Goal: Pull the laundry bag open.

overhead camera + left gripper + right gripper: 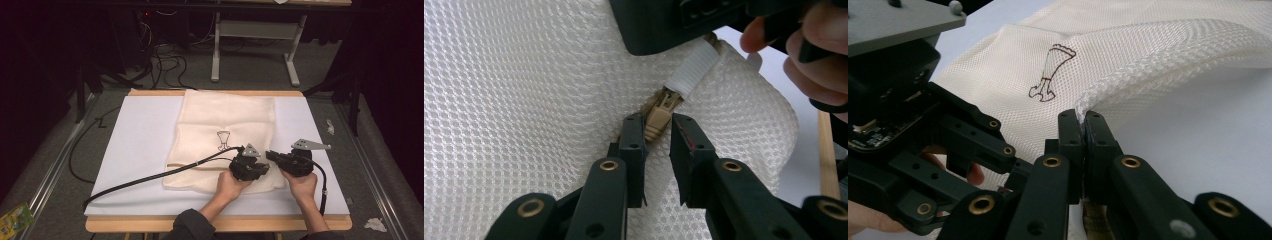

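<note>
text: none readable | sign: small dark-brown outline drawing, goblet-like | on: cream mesh fabric bag point(227, 127) | place: middle of its upper face | letters/numbers: none

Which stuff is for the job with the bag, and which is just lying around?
For the job:
- mesh bag
- tan zipper pull, between the left claw tips
- white tab, pinched by the right claw

Just lying about:
- crumpled paper on the floor
- green packet
- cables behind the table
</note>
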The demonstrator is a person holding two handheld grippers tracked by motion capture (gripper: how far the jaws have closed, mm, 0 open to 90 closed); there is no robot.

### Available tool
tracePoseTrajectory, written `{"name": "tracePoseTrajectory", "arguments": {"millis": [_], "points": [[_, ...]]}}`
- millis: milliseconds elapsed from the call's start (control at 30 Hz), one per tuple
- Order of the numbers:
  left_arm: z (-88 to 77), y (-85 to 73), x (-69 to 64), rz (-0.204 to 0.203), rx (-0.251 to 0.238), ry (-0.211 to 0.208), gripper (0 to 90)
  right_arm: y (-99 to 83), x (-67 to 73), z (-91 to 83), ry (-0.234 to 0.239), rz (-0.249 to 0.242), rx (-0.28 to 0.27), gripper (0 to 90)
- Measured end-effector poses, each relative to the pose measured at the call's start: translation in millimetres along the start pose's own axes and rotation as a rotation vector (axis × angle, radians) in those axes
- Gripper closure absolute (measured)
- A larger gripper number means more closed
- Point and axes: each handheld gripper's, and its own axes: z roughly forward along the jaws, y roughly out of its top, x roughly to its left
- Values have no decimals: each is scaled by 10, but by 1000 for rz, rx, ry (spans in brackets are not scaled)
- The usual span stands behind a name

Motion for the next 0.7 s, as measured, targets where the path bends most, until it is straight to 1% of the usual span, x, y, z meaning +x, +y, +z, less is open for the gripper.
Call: {"name": "tracePoseTrajectory", "arguments": {"millis": [67, 100, 167, 233, 267, 367, 433, 500, 567, 600, 633, 700], "points": [[-12, 2, -5, 6, -2, -3, 759, 0, -16, -7, -1, 1, -3, 895], [-29, 11, -5, 4, -4, -18, 758, -1, -22, -10, -4, 5, -4, 895], [-38, 12, -12, 13, -3, -28, 756, -1, -27, -14, -6, 10, -3, 895], [-39, 11, -15, 14, -2, -27, 756, 1, -21, -11, -6, 5, -2, 894], [-45, 6, -19, 22, -1, -31, 760, 0, -21, -9, -4, 4, -4, 894], [-41, 2, -23, 26, -4, -34, 793, -3, -24, -6, -2, 8, -5, 894], [-34, 1, -23, 22, -5, -33, 802, -3, -23, -6, -2, 6, -6, 895], [-11, 0, -2, -1, -1, -37, 807, -3, -23, -8, -2, 5, -7, 894], [-5, 9, 0, -10, -7, -37, 812, -6, -23, -10, -4, 0, -6, 894], [-14, 14, -9, -4, -12, -34, 815, -8, -24, -13, -5, 2, -9, 894], [-19, 17, -18, -5, -16, -36, 857, -11, -36, -17, -2, 5, -10, 894], [-20, 18, -15, -8, -15, -39, 861, -8, -38, -19, 0, 9, -5, 894]]}}
